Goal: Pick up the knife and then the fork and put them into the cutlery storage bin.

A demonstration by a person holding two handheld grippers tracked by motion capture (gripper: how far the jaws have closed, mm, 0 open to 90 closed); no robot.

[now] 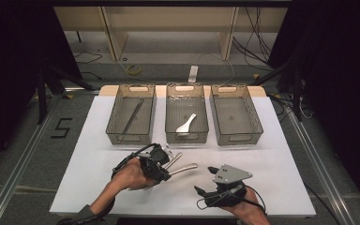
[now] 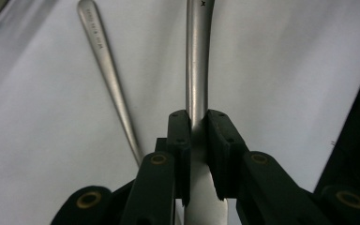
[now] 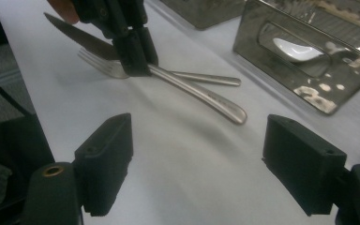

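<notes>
The left claw (image 1: 165,161) is pinching a table knife (image 2: 198,70) across the flat of the steel where blade meets handle, and the pads are pressing on both faces. In the left claw's own camera the knife's long axis is running straight on from the claw, handle leading. From above, that handle is pointing right and slightly away from the person, low over the desk (image 1: 98,187). A fork (image 3: 168,73) is lying on the desk just beside the knife, on its far side, with its handle fanning out at a shallow angle from the knife's.

Further right, the right claw (image 1: 205,180) is sitting over the desk's near edge with its jaws spread wide and nothing between them. It is facing the knife handle's free end, which lies to its left and a little beyond it.

Three trays are standing in a row at the back. The left tray (image 1: 115,115) is holding a long dark utensil, the middle tray (image 1: 170,117) a white spoon (image 1: 186,124), and the right tray (image 1: 258,122) looks bare. The knife's likely destination lies ahead of the left claw, so that hand seems better placed to carry it.
</notes>
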